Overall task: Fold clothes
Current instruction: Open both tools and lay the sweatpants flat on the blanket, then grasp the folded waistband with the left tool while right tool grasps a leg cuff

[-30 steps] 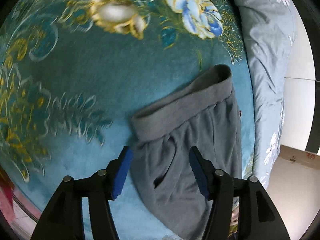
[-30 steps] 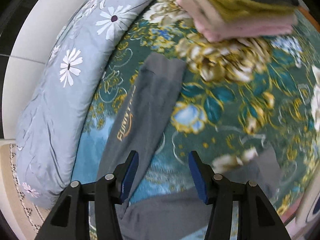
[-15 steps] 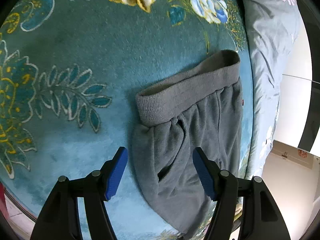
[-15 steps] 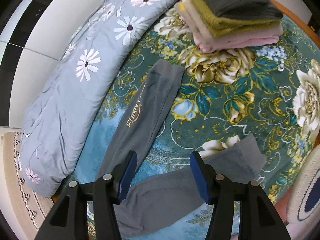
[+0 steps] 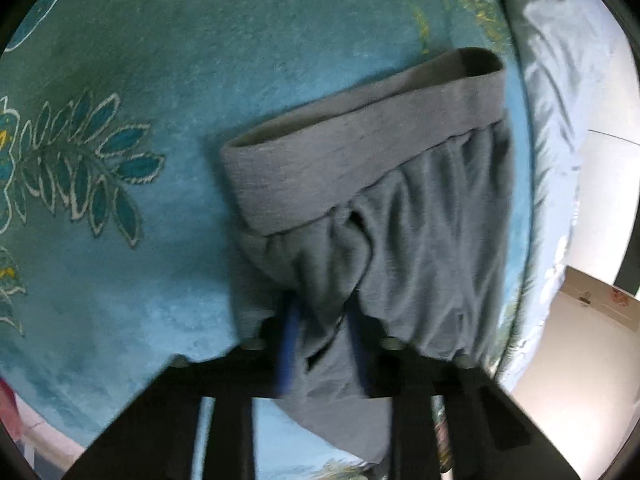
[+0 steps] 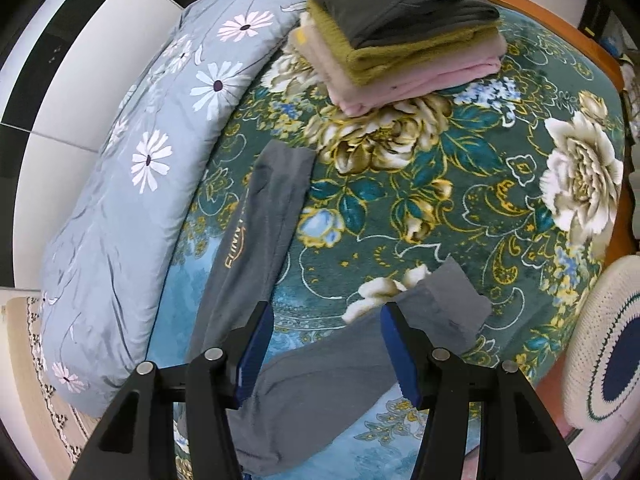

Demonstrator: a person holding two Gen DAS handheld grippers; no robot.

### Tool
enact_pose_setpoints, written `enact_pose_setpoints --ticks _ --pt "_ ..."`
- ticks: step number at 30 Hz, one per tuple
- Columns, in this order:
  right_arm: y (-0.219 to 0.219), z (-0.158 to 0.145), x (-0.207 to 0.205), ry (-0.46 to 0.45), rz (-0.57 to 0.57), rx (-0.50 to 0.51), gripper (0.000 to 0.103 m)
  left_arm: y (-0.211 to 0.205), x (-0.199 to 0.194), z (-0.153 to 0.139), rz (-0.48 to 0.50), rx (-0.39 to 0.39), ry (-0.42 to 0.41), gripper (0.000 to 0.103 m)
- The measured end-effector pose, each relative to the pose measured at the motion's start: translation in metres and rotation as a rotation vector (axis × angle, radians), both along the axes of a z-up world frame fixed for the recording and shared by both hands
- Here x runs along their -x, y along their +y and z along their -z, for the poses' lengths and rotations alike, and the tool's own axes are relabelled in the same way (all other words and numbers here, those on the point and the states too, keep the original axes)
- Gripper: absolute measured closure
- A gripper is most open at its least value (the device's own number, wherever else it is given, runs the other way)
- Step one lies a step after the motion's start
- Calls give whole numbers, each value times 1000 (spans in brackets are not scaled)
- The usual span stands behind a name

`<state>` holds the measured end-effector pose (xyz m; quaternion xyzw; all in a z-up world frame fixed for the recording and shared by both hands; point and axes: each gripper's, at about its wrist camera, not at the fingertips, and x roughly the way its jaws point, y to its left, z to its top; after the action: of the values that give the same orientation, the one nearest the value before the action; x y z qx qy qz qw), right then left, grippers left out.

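Grey trousers unfolded on bed; left gripper jaws clenched on cloth below waistband. Right gripper jaws released above legs. Folded stack beyond: some clothes done.

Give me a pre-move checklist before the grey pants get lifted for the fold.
1. Left claw shut on the grey pants, pinching a bunch of fabric just below the waistband: ok.
2. Both layers caught in that pinch: cannot tell, the view is blurred.
3. Right claw gripping a leg: not ok, it is open and hovers between the two legs.
4. Legs laid together: not ok, the printed leg and the other leg are splayed apart.
5. Landing area on the floral blanket: ok; the folded stack sits at the far end.
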<state>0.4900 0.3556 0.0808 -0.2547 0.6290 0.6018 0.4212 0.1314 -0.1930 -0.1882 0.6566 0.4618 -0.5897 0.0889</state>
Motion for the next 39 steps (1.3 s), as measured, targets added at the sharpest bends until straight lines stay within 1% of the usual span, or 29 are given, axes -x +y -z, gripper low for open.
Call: enact_pose_setpoints --ticks 4,7,11,14,17,19,23,27,29,34,39 --pt "0 6 4 7 -11 9 44 -7 -2 -8 11 69 6 97" --pt "-2 12 9 15 -28 15 44 -14 -8 -7 -9 62 -5 97" --pt "-4 22 16 29 -50 24 44 -15 -11 -10 13 72 3 98" --pt "-6 34 17 48 -50 37 44 -18 -12 -10 3 35 13 98" --pt "-8 53 14 70 -50 57 42 -17 -9 -12 28 34 15 98" --pt "-10 69 10 74 -63 72 41 -14 -5 -15 68 51 11 98" --pt "-13 108 -4 79 -29 127 41 -7 3 -17 122 83 -6 98" --pt "-15 142 -18 80 10 173 41 -1 10 -15 144 106 -27 98" --pt "-16 155 -23 76 12 193 41 1 12 -13 144 114 -37 98" --pt "-16 178 -30 45 14 228 41 6 14 -11 139 134 -55 98" --pt "-2 192 -35 -21 41 198 41 7 19 -13 158 146 -69 97"
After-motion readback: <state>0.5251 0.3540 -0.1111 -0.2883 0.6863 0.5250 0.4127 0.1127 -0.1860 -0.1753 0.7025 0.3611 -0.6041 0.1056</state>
